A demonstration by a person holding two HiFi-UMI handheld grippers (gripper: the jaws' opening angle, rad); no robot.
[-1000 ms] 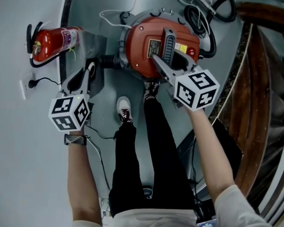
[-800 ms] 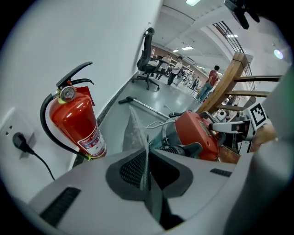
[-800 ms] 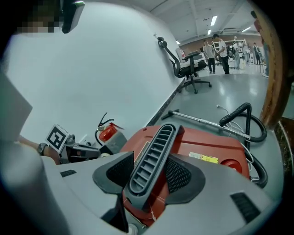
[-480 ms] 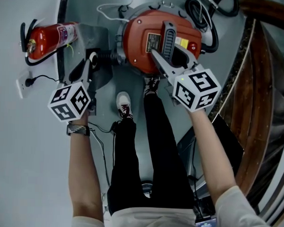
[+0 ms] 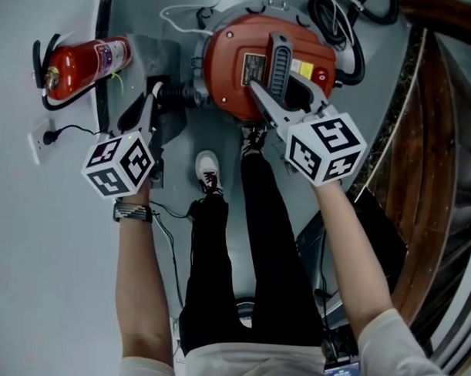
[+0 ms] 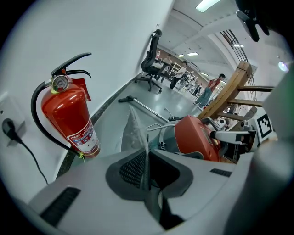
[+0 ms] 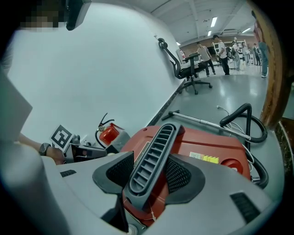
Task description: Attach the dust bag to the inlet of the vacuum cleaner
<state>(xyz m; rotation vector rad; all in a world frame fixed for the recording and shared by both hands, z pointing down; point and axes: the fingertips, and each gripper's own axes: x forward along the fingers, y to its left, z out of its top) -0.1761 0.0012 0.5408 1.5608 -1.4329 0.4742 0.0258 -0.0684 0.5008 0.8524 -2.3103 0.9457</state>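
The left gripper (image 6: 148,167) pinches the dust bag (image 6: 132,131) by its edge; it seems light and floppy. The right gripper (image 7: 148,172) clamps the vacuum cleaner (image 7: 206,147) by its stiff handle (image 7: 156,147).

Glossy red plastic vacuum cleaner lid (image 5: 228,79), matt ribbed grey plastic handle (image 7: 152,158), rough grey cloth-like dust bag (image 6: 132,134).

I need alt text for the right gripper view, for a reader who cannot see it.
The right gripper is closed on the black ribbed handle of a red vacuum cleaner. Behind it, a red fire extinguisher stands by a white wall, and a black hose curves at right.
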